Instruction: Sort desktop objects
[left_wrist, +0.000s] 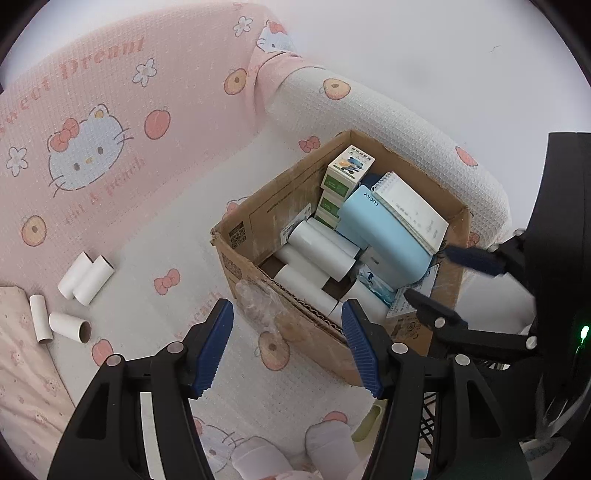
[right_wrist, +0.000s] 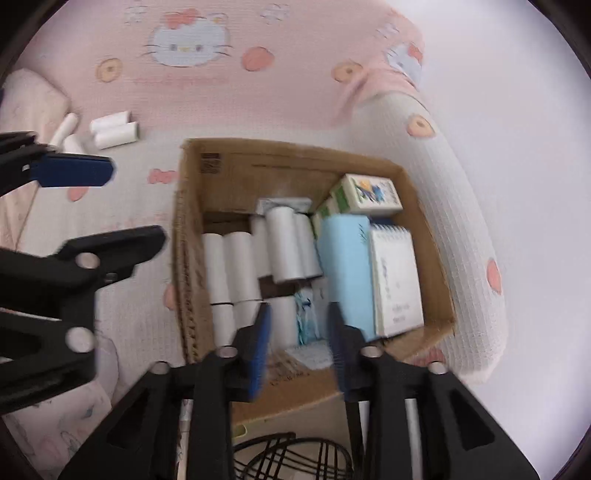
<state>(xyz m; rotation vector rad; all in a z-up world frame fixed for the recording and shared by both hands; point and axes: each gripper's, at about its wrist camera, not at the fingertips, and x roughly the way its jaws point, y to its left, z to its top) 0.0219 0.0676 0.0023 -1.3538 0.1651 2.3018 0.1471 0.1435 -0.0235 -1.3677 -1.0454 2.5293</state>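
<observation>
A cardboard box (left_wrist: 255, 225) sits on the pink-and-white cover (left_wrist: 147, 236), packed with white rolls (left_wrist: 317, 251), a blue case (left_wrist: 380, 236) and a notepad (left_wrist: 410, 210). Four more rolls (left_wrist: 85, 277) lie near the cover's left edge. Left gripper (left_wrist: 288, 350) and right gripper (right_wrist: 299, 350) both hang with jaws apart, empty.

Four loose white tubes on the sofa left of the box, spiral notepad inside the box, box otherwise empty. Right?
Not empty. The box also holds white tubes, a light blue case and small green-and-white boxes beside the notepad. The left wrist view shows it. The rest stands.
</observation>
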